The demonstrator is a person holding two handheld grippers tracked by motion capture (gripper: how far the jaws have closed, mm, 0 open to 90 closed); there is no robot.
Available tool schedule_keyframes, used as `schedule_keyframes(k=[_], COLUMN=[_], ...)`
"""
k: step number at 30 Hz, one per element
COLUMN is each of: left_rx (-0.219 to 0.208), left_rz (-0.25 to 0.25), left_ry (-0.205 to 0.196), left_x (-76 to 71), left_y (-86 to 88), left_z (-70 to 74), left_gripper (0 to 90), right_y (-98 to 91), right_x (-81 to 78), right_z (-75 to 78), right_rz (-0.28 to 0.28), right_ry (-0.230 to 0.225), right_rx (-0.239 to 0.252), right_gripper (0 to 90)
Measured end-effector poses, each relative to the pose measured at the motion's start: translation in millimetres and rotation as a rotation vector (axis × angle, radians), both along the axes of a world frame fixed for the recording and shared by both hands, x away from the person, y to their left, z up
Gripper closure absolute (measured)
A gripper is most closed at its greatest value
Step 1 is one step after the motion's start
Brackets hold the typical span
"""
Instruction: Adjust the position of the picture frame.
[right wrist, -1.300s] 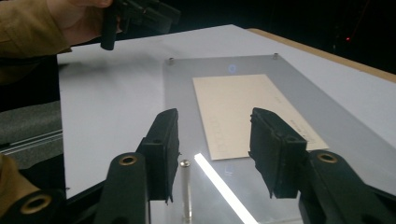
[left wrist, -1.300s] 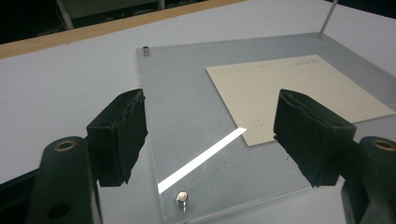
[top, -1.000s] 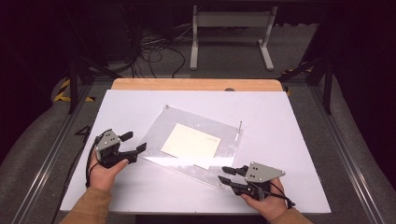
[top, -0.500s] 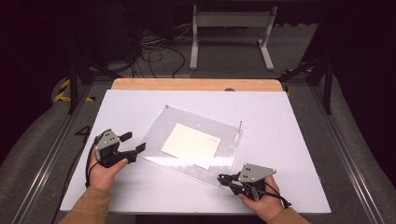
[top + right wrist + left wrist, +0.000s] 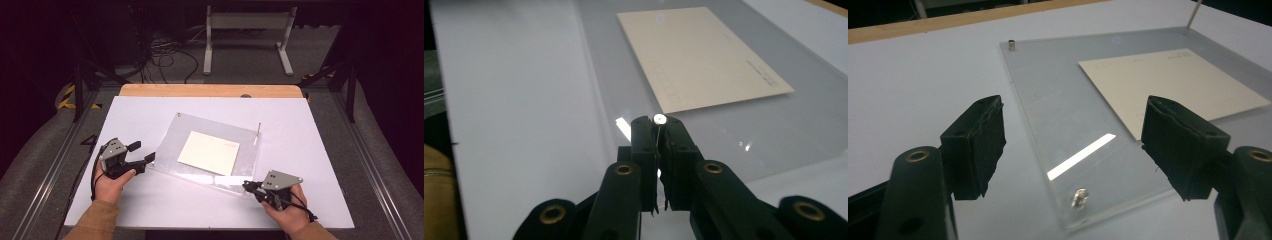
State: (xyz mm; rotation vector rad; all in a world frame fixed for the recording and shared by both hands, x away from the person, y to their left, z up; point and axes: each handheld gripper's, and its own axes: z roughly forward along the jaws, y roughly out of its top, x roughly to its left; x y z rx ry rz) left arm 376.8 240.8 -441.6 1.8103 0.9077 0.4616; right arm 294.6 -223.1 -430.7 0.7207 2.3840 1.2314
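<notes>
A clear acrylic plate (image 5: 172, 150) lies on the white table with a cream card (image 5: 209, 152) in it. Small metal studs mark its corners. My right gripper (image 5: 246, 186) is at the plate's near right corner. In the right gripper view its jaws (image 5: 658, 130) are shut on a thin metal pin (image 5: 659, 119), whose round head shows between the tips above the plate (image 5: 734, 125). My left gripper (image 5: 143, 152) sits at the near left corner. It stands open (image 5: 1073, 145) on either side of that corner and its stud (image 5: 1079, 196), touching neither.
A thin pin (image 5: 259, 128) stands upright at the plate's far right corner and a short stud (image 5: 179, 115) at the far left one. A wooden strip (image 5: 210, 90) edges the table's far side. Beyond it, cables and a white frame stand on the dark floor.
The right gripper's jaws have closed on the pin at the plate's near right corner, and that hand has shifted slightly. The left gripper has stayed where it was.
</notes>
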Motion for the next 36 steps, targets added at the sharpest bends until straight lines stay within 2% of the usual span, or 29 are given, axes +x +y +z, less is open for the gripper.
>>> schedule_keyframes(k=[6, 11, 15, 20, 23, 26, 27, 29, 30, 31, 32, 33, 34, 36], left_rx=[0.012, 0.014, 0.026, 0.035, 0.037, 0.057, 0.074, 0.107, 0.12, 0.13, 0.13, 0.161, 0.187, 0.235], left_rz=[0.006, 0.0, 0.002, 0.008, 0.005, 0.003, -0.018, -0.056, -0.08, -0.13, -0.13, -0.17, -0.2, -0.216], left_ry=[0.008, 0.013, 0.01, 0.011, 0.013, 0.011, 0.007, 0.019, 0.02, 0.03, 0.03, 0.031, 0.038, 0.045], left_x=[0.2, -0.9, -0.4, -0.8, -1.1, -2.0, -2.2, -5.0, -6.1, -8.4, -8.4, -9.7, -10.7, -11.0], left_y=[-1.3, -3.3, -3.1, -3.3, -4.4, -7.5, -9.8, -16.7, -21.2, -30.9, -30.9, -39.2, -45.8, -55.2], left_z=[-1.9, -1.2, -1.8, -2.6, -2.2, -0.9, -0.4, 1.3, 2.2, 3.5, 3.5, 4.4, 4.7, 4.0], left_gripper=[26.0, 25.9, 25.9, 25.9, 25.9, 26.6, 26.6, 32.5, 37.0, 43.4, 46.6, 46.6, 50.9, 60.2], right_y=[-29.1, -46.1, -61.4, -67.4, -67.1, -67.3, -67.8, -69.0, -69.9, -73.0, -73.0, -74.5, -77.4, -80.9], right_x=[21.5, 42.7, 59.9, 69.9, 70.3, 70.3, 70.4, 70.4, 70.3, 69.3, 69.3, 68.6, 67.0, 64.4], right_z=[9.0, 5.8, 0.9, -5.7, -6.3, -6.5, -6.5, -7.1, -6.9, -3.9, -3.9, -2.3, 0.8, 3.5], right_rz=[-0.137, -0.236, -0.302, -0.328, -0.329, -0.332, -0.333, -0.337, -0.337, -0.339, -0.339, -0.342, -0.343, -0.338], right_ry=[-0.029, -0.028, -0.015, 0.0, -0.005, -0.005, -0.002, -0.005, -0.012, -0.026, -0.026, -0.033, -0.045, -0.052], right_rx=[0.008, 0.002, 0.033, 0.039, 0.036, 0.037, 0.04, 0.05, 0.061, 0.098, 0.098, 0.107, 0.121, 0.138], right_gripper=[85.0, 85.1, 85.0, 84.9, 84.8, 84.7, 84.6, 83.0, 78.5, 72.0, 72.0, 70.0, 66.9, 65.0])
